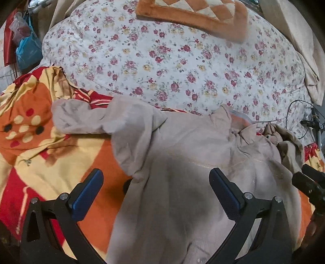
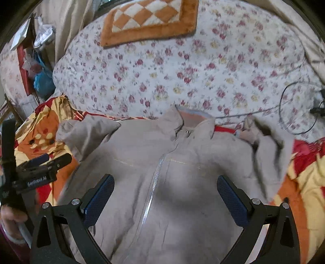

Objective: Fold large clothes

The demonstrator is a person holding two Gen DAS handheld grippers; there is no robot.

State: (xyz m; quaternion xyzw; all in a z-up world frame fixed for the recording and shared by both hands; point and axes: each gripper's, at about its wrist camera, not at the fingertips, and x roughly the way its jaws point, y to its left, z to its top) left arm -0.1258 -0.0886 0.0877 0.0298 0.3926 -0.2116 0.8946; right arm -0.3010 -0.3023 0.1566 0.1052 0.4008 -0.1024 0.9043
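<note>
A large beige zip jacket lies front up on an orange, red and yellow blanket, collar away from me, zipper closed down the middle. Its left sleeve lies out over the blanket; its right sleeve is bunched at the side. The jacket also fills the left wrist view. My left gripper is open and empty above the jacket's left side; it also shows in the right wrist view. My right gripper is open and empty above the jacket's chest.
A white floral quilt is heaped behind the jacket, with an orange checked cushion on it. A black cable and device lie at the right. Blue and red bags hang at the far left.
</note>
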